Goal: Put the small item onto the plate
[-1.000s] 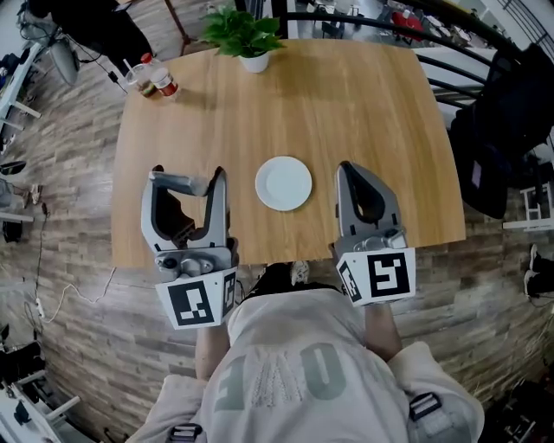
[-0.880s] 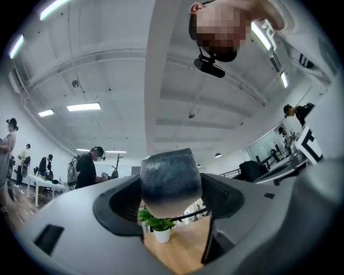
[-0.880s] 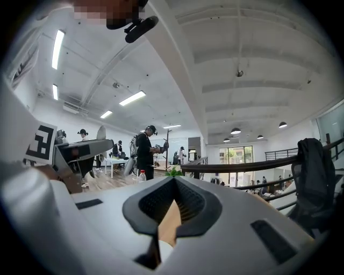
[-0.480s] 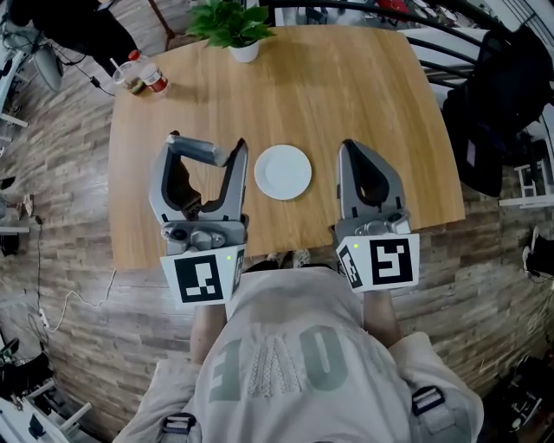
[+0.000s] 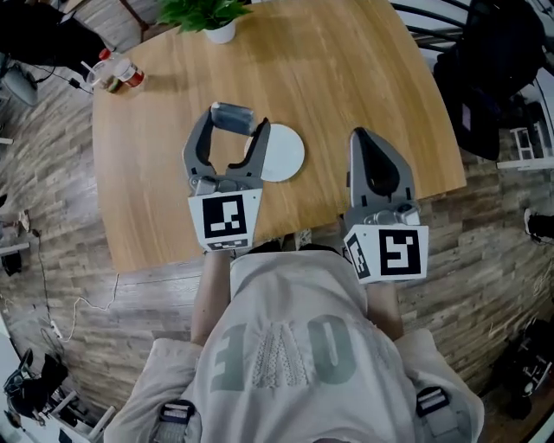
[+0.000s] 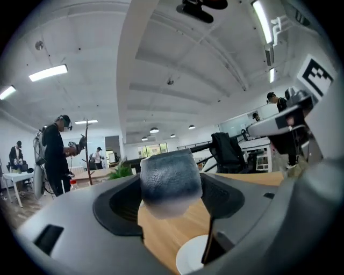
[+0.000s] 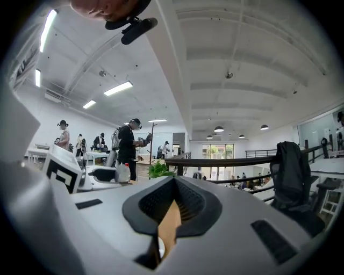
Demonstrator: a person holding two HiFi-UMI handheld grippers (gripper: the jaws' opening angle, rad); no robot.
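desk (image 5: pixel 338 78): wooden. Bottles (image 5: pixel 117 73) at its far-left corner, potted plant (image 5: pixel 208 17) at the far edge. Both well clear of the work.

left gripper (image 5: pixel 235 123): over the desk's middle, left of centre. Jaws spread and pinching the small item between their tips.

small item (image 5: pixel 232 113): grey-blue soft-looking lump, long side running jaw to jaw. In the left gripper view there's bare wood below it, so I'd judge it's held off the desk, not resting on it.

plate (image 5: pixel 286 154): white, empty, flat on the desk towards the near edge. Its left rim is hidden behind this gripper's right jaw.

key relation: the plate lies to the right of the item and a bit nearer the person. The left gripper view agrees: the plate shows low and right, under the right jaw. The item sits just beside the plate's far-left rim, not over its middle.

right gripper (image 5: pixel 364 138): right of the plate, near the desk's near-right edge. Jaws pressed together with nothing between them; only a sliver of desk shows through the slit. Looks idle.

nearer tool: the left one. It already carries the load and is touching or just off the plate's rim in the head view.

next move (judgement): a short shift right and towards the person to centre the item over the plate, then lower and let go.

risk: the right jaw could clip the plate rim on the way down.
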